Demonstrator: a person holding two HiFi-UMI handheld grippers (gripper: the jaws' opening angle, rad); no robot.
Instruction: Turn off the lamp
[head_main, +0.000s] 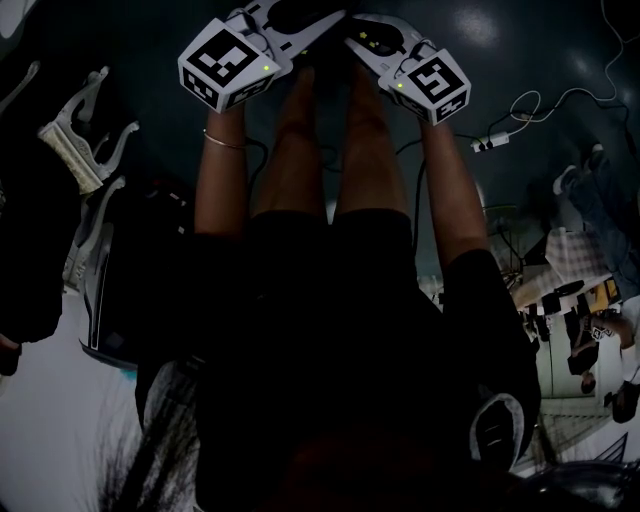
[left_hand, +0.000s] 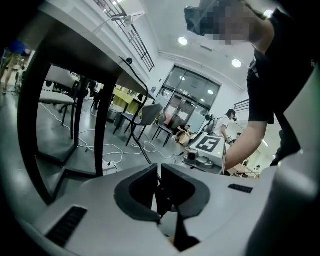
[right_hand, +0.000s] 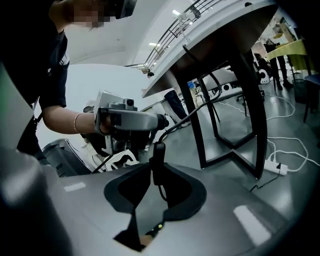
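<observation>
Black moulded plastic, slim and oblong: the lamp's inline switch (right_hand: 157, 156) hangs on a thin black cord (right_hand: 161, 190), well below the dark table top (right_hand: 220, 42) and just in front of the person's bare legs (head_main: 300, 150). The lamp itself appears in no view. Only its switch and cord show, the cord climbing right and far towards the table edge.

Handling, as judged: the switch looks light, hard and smooth, so liable to slip. The cord is limp and gives no support, so the switch would swing or twist away from a push unless steadied. The best hold is across the narrow sides of the body, with the cord pinned just above it. Which face carries the button cannot be made out.

On the right gripper (right_hand: 157, 169) the jaws stand at roughly half gape, their tips flanking the switch and seemingly bearing on both its sides. On the left gripper (left_hand: 159, 171) the jaws are all but together, apparently nipping the cord above the switch.

Surroundings: a black table leg (right_hand: 248, 110), a glossy grey floor (right_hand: 290, 115) and a white power strip (right_hand: 276, 167) on the floor at far right.
</observation>
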